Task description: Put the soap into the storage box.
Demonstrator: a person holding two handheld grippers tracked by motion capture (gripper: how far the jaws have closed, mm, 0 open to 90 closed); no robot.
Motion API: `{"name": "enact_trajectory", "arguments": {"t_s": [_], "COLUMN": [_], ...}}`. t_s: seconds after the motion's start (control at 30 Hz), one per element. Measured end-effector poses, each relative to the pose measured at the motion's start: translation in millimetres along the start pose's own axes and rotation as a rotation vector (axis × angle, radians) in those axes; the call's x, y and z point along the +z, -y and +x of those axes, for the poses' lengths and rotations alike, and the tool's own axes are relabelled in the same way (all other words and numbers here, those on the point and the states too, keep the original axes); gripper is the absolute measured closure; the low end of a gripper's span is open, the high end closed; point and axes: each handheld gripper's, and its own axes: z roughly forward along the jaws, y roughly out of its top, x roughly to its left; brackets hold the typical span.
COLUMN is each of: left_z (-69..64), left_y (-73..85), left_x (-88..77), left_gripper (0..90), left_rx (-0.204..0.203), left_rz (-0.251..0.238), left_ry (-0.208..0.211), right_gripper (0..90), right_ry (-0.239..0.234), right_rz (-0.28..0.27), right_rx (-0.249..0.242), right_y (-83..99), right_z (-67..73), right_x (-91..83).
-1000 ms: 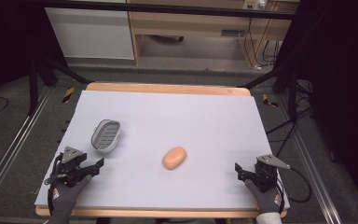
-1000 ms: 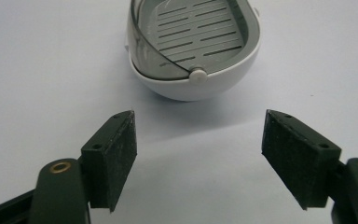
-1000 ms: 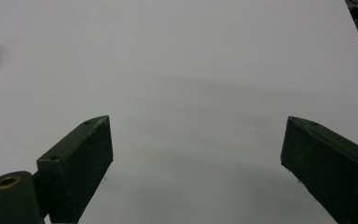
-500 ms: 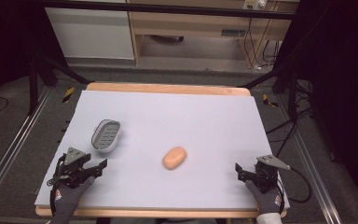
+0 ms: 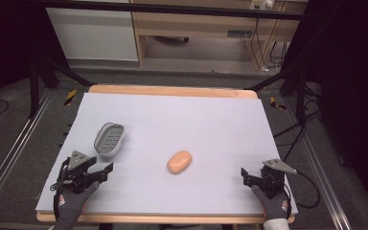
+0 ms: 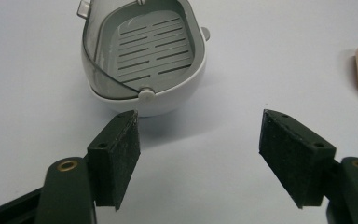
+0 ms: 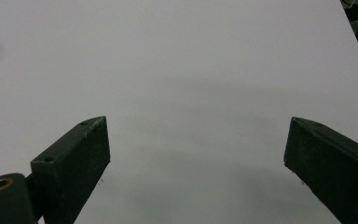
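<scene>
My left gripper (image 5: 103, 171) has crept up toward the soap dish (image 5: 109, 139), jaws wide and empty just below it. The soap bar (image 5: 179, 162) sits right of the dish. My right gripper (image 5: 250, 176) idles far right, open-jawed. Guessing the dish gets grabbed first.

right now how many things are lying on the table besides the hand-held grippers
2. A grey soap dish sits at the left, just beyond the open left hand-held gripper. A peach soap bar lies near the middle, apart from the dish. Nothing seems hidden.
</scene>
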Motion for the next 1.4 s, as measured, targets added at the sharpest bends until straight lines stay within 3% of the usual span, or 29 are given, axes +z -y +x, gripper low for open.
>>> {"name": "enact_trajectory", "arguments": {"t_s": [0.83, 1.4], "left_z": [-29.9, -48.0], "left_y": [-17.7, -36.5], "left_x": [4.2, 10.4], "left_gripper": [28.1, 28.1], "left_rx": [0.07, 0.096], "left_rz": [-0.022, -0.039], "left_ry": [0.064, 0.093], "right_gripper": [6.4, 6.4], "right_ry": [0.003, 0.007], "right_rz": [0.004, 0.006], "right_rx": [-0.001, -0.002], "right_y": [-0.3, -0.2], "right_z": [1.5, 1.2], "right_x": [0.5, 0.7]}}
